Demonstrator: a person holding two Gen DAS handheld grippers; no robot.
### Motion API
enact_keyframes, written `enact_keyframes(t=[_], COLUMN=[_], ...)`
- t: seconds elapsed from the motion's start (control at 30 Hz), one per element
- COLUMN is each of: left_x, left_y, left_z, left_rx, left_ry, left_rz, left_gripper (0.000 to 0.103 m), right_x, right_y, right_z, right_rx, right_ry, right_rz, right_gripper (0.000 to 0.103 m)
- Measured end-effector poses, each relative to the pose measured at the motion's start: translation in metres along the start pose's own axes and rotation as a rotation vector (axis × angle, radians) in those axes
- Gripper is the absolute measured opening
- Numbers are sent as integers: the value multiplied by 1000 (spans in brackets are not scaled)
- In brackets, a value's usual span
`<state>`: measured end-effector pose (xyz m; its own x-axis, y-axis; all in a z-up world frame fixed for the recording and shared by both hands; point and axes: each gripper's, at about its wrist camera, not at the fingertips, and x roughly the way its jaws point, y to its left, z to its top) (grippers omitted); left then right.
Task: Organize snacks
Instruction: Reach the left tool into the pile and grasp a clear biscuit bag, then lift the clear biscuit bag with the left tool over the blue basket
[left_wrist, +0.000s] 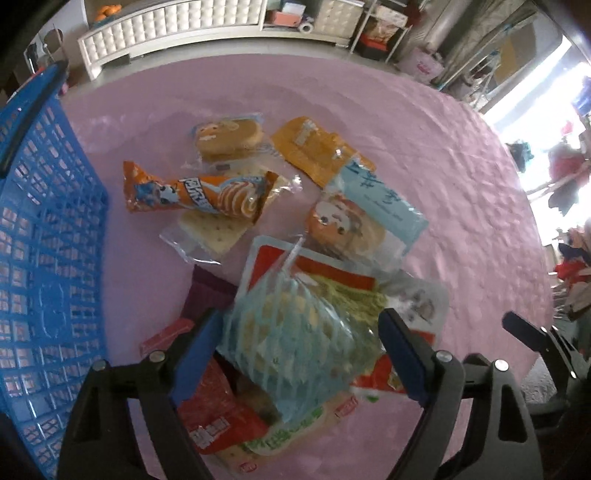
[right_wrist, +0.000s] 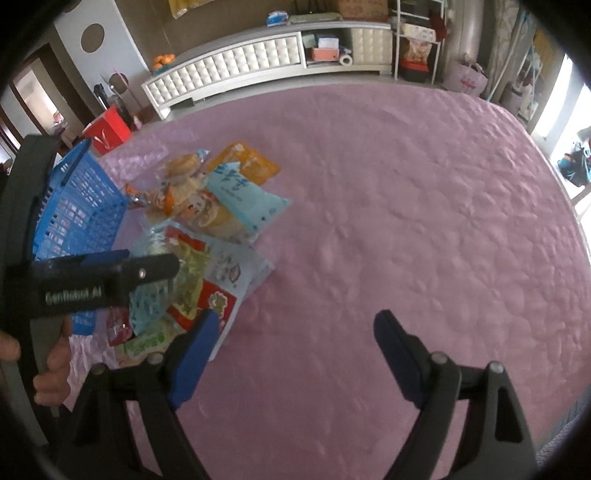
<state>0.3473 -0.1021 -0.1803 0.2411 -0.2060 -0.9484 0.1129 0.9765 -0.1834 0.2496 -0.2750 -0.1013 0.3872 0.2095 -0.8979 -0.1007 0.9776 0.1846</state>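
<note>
Nearest the lens: left gripper (left_wrist: 301, 343), jaws spread wide either side of a light-blue lattice-print packet (left_wrist: 291, 332), pads not visibly pressing it, so released rather than grasping. Poised over the near end of the snack pile, likely lining up to pinch that packet, since it sits on top and is easiest to free.

Underneath it, a red-and-white pouch with green contents (left_wrist: 332, 284); beside and below, a red wrapper (left_wrist: 218, 417). Farther out, an orange cone-shaped packet (left_wrist: 195, 194) lying across a clear-wrapped cracker (left_wrist: 212, 230), a round bun in clear wrap (left_wrist: 229, 140), an orange sachet (left_wrist: 314, 151), a pale blue sachet (left_wrist: 380, 201) and a cartoon-face bun (left_wrist: 343, 227). All loosely heaped, overlapping, on the pink quilted tabletop (left_wrist: 443, 166).

Blue plastic basket (left_wrist: 48, 240) just left of the pile, apparently the destination; placed close so each transfer stays short. No snack visible inside from these views, though much of its interior is hidden.

Right gripper (right_wrist: 295, 350) hovering over bare pink cloth, well apart from the pile, jaws released and holding nothing; seemingly kept clear to leave the left side room to work.

Judged as an early stage: most or all snacks not yet in the basket.
</note>
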Motion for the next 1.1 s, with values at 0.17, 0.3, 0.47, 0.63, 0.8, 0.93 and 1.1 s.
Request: enact_keyframes(t=[0.17,0.3,0.47,0.63,0.8,0.93,1.1], left_x=[11,1,-18,-53,-103,-133,-174], left_y=[0,-4,-13,-10,0,6,32], left_z=[-1,-6,-17,-17,-12,-9,-7], left_rx=[-3,2,57,100,156,168,135], left_ry=[36,43,29,12,-12,-62,-161], left_rz=[37,-13,-37,-65,-86,-78,-48], left_gripper=[73,68,62,62,62,62,62], right_x=[-2,-12,-21,-22,-18,-19,-19], right_y=[-7,-8,-9,-7,-5,7,32], right_z=[-1,-2,5,13,24,34,46], right_rx=[23,19,10,15,25,3,-41], right_ry=[5,-14,-20,3,41,47,28], right_rz=[2,-2,-1,29,44,54,52], right_gripper=[88,88,88,88,88,88,88])
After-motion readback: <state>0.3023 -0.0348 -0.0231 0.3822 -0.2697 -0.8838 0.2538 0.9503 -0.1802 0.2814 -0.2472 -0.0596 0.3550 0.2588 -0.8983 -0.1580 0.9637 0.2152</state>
